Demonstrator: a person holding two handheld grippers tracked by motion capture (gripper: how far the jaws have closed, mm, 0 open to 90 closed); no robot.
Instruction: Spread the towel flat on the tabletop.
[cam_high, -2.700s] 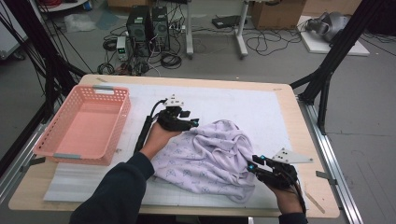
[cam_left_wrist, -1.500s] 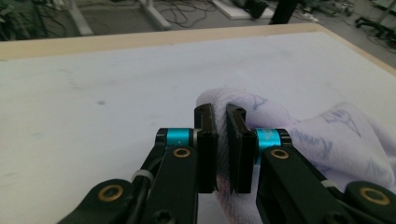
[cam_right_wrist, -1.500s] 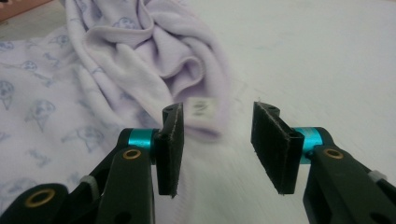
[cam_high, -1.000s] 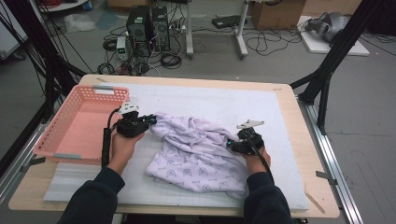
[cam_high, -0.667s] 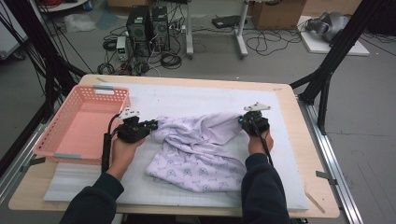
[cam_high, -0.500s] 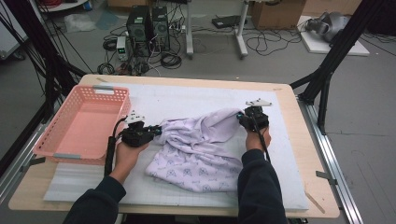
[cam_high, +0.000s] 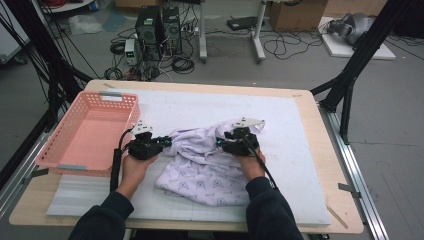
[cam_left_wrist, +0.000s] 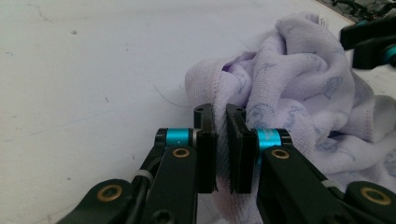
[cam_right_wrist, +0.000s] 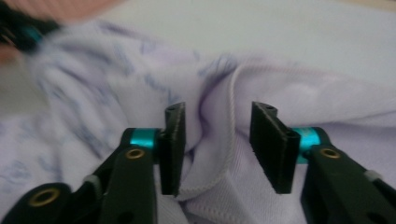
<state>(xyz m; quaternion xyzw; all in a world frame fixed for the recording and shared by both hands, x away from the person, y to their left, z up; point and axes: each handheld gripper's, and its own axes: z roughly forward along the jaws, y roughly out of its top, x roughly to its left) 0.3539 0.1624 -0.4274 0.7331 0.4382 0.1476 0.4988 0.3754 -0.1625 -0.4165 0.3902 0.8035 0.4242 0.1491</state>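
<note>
A lavender patterned towel (cam_high: 200, 172) lies bunched on the white mat (cam_high: 300, 165) in the middle of the table. My left gripper (cam_high: 167, 141) sits at the towel's left edge, its jaws closed to a narrow slit on the hem. In the left gripper view (cam_left_wrist: 220, 112) the towel (cam_left_wrist: 299, 84) rises in folds beyond the jaws. My right gripper (cam_high: 220, 144) rests on the towel's upper middle. In the right gripper view (cam_right_wrist: 219, 112) its jaws stand apart, with a raised fold and stitched hem of the towel (cam_right_wrist: 116, 79) lying loose between them.
A pink plastic basket (cam_high: 65, 145) stands at the table's left side, just left of my left hand. The mat's far half and right side are bare. Cables and computer boxes (cam_high: 157, 22) sit on the floor beyond the table.
My right gripper has swung from the far right back toward the left one, carrying the towel's corner over and bunching the cloth. Its jaws now stand apart. The left gripper barely moved.
</note>
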